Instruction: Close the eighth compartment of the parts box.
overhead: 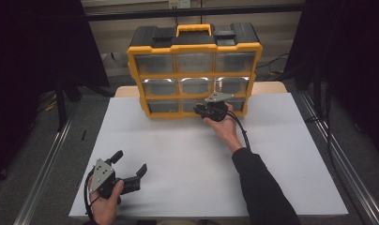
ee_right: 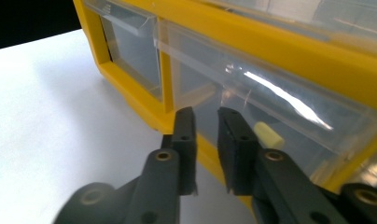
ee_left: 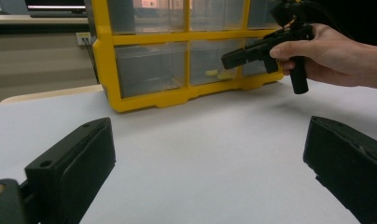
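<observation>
Most of the white table [overhead: 187,159] is bare, so there's plenty of room to move across the middle and the near side. The one big blocker is the yellow drawer cabinet [overhead: 194,70] standing along the far edge. The right gripper [overhead: 207,111] sits tight against its bottom row, leaving barely any gap there.

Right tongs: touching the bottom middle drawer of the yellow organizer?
Cannot tell. In the right gripper view the right tongs sit slightly parted right at the clear drawer front, nothing between them; whether the tips touch it isn't plain.
</observation>
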`<state>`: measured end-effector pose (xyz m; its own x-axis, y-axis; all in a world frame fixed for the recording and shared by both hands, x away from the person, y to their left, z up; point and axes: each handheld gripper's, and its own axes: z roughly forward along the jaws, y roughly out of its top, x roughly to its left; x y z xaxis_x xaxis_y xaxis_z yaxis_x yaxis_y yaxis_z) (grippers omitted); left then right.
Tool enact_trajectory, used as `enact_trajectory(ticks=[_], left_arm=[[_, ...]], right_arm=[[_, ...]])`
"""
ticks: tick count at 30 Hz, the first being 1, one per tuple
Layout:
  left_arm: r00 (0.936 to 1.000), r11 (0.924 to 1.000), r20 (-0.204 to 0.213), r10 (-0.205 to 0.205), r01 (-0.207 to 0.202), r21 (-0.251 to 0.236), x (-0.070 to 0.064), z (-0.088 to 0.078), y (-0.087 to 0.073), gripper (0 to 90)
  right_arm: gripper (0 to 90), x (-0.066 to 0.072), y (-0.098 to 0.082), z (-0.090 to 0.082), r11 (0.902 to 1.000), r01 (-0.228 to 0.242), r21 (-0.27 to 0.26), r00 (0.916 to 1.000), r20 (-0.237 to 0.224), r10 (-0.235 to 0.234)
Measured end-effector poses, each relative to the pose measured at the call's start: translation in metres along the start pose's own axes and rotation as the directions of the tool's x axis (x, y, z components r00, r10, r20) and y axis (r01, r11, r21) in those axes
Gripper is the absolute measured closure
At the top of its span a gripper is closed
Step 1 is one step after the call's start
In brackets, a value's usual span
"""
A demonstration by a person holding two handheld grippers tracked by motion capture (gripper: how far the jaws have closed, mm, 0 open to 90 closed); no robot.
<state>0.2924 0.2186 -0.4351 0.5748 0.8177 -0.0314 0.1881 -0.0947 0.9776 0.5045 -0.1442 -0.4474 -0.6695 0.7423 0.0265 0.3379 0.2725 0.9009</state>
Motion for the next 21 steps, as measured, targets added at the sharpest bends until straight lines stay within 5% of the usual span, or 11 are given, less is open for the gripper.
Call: enact_trajectory(ticks=[21], left_arm=[[1.0, 1.0, -0.002, 0.002, -0.002, -0.003, 0.0, -0.002, -0.001, 2.3]], right_arm=[[7.7, 0.016, -0.013, -0.04, 0.9935, -0.101, -0.053, 0.9949, 0.002, 0.101]])
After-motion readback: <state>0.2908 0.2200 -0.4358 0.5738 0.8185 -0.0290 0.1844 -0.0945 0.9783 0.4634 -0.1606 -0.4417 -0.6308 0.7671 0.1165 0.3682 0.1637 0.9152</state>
